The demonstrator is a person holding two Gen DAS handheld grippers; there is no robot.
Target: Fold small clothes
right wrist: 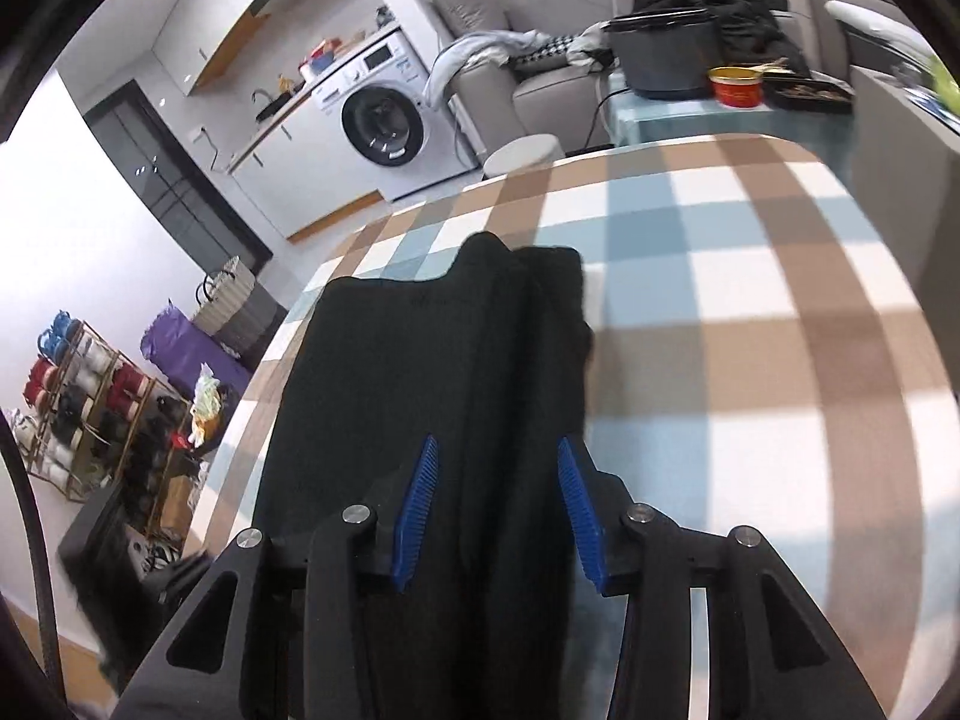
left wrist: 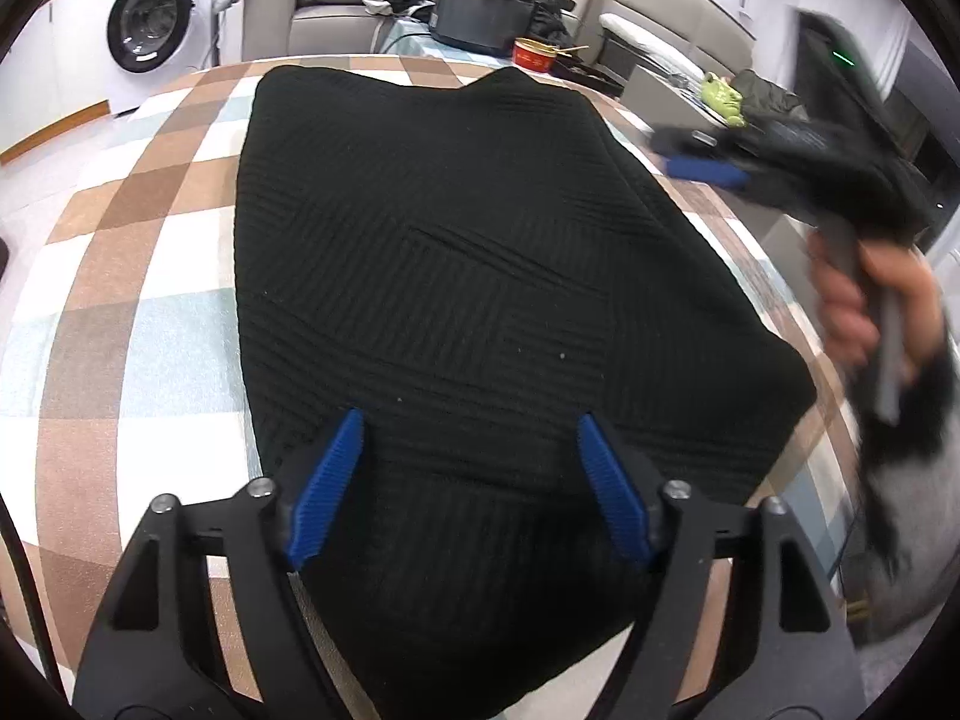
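Observation:
A black ribbed knit garment [left wrist: 456, 276] lies spread flat on the checked tablecloth [left wrist: 126, 276]. My left gripper [left wrist: 471, 426] is open and empty, its blue pads low over the garment's near part. My right gripper shows blurred in the left wrist view [left wrist: 702, 165], raised beyond the garment's right edge, held by a hand. In the right wrist view the garment [right wrist: 432, 372] runs away from me in lengthwise folds, and my right gripper [right wrist: 495, 456] is open above it with nothing between the pads.
The table's left edge [right wrist: 288, 324] drops to the floor beside the garment. Beyond the far edge stand a black pot [left wrist: 480, 15] and a red bowl [left wrist: 534, 54]. A washing machine [left wrist: 153, 21] and a sofa with clothes stand behind.

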